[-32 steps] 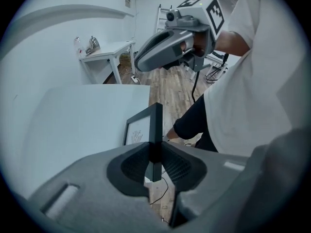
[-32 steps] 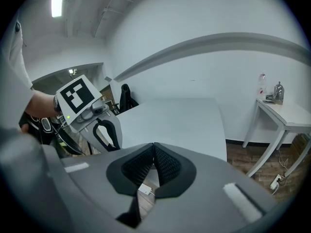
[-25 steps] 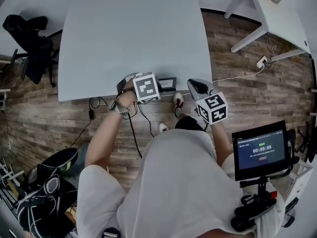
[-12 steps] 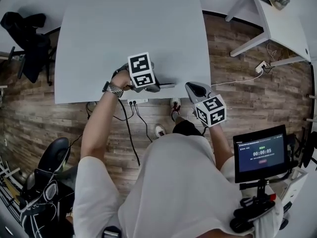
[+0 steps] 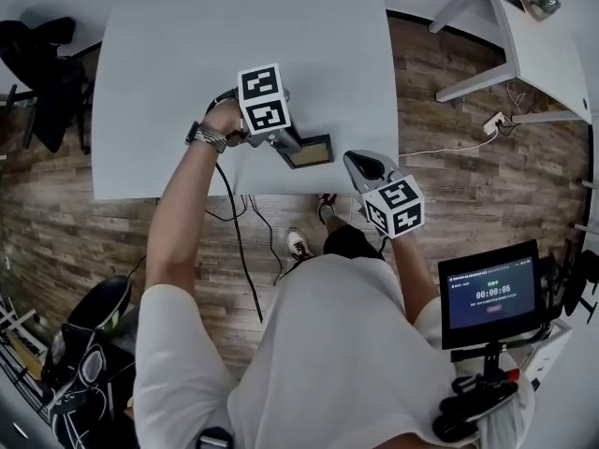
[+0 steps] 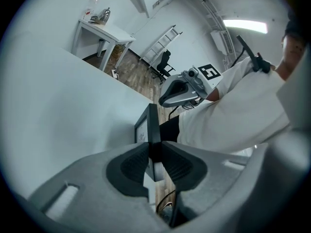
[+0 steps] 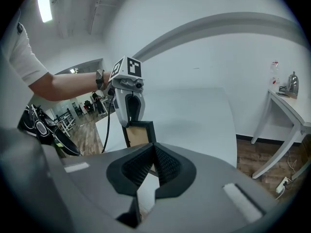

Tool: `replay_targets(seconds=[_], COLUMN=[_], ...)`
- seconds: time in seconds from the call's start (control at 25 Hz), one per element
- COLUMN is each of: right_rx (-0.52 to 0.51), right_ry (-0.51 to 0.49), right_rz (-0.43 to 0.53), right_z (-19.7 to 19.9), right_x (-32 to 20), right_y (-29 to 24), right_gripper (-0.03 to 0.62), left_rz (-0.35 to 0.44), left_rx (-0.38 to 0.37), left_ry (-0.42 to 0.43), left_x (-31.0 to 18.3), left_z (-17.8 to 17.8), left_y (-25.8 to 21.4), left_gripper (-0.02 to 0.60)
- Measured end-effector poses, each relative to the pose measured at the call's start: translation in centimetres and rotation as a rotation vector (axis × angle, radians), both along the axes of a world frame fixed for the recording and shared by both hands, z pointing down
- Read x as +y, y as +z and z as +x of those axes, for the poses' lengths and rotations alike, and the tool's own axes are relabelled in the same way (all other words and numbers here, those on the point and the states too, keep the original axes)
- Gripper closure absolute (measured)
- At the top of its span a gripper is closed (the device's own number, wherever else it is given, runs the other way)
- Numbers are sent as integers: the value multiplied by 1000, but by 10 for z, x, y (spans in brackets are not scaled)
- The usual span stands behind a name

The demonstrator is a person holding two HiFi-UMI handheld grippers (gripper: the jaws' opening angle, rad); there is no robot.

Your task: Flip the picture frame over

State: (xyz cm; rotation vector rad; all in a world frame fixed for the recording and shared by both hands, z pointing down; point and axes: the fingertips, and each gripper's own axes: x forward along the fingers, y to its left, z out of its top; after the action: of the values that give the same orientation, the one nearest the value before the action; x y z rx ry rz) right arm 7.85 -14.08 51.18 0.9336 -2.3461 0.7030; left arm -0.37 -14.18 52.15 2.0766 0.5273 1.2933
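The picture frame (image 5: 311, 151) is small, with a black border and a brown face turned up. It hangs at a tilt just over the white table (image 5: 187, 54) near its front edge. My left gripper (image 5: 292, 144) is shut on the frame's left side. In the left gripper view the frame (image 6: 149, 125) stands edge-on between the pads (image 6: 135, 166), and the jaws are easing open. My right gripper (image 5: 356, 163) hovers just right of the frame, apart from it, jaws shut on nothing. The right gripper view shows the frame (image 7: 139, 134) beyond my shut right gripper (image 7: 154, 152), with the left gripper (image 7: 127, 111) above it.
A second white table (image 5: 524, 26) stands at the back right. A screen with a timer (image 5: 491, 293) sits on a stand at my right. A black chair (image 5: 42, 73) is left of the table. Cables (image 5: 234, 232) hang below the front edge over the wood floor.
My left gripper has carried the frame from the table's front edge further over the table and turned it, so its brown face now shows. The right gripper shifted slightly.
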Motion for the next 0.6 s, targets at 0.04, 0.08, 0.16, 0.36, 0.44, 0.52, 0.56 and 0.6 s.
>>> replay_targets(seconds=[0.04, 0.08, 0.16, 0.36, 0.44, 0.52, 0.56, 0.6], right_rx=[1, 2, 3, 8, 13, 17, 18, 20], right_ry=[1, 4, 8, 15, 16, 16, 16, 16], right_rz=[-4, -8, -15, -23, -32, -42, -49, -56], right_z=[-1, -1, 0, -6, -8, -10, -10, -10], right_x=[-3, -7, -13, -24, -27, -30, -31, -32], right_y=[1, 3, 6, 12, 16, 22, 26, 32], right_gripper=[588, 588, 588, 588, 588, 588, 588, 588], left_rz=[25, 56, 103, 108, 89, 70, 61, 52], left_rx=[-16, -37, -68, -84, -91, -94, -94, -95], left_ry=[-4, -7, -16, -26, -17, -9, -7, -6], left_x=[-8, -17, -30, -33, -30, -27, -26, -26], left_z=[-4, -8, -14, -22, -23, -23, -22, -20], left_y=[3, 7, 17, 35, 44, 55, 61, 67], left_gripper=[499, 508, 518, 518, 518, 518, 518, 518])
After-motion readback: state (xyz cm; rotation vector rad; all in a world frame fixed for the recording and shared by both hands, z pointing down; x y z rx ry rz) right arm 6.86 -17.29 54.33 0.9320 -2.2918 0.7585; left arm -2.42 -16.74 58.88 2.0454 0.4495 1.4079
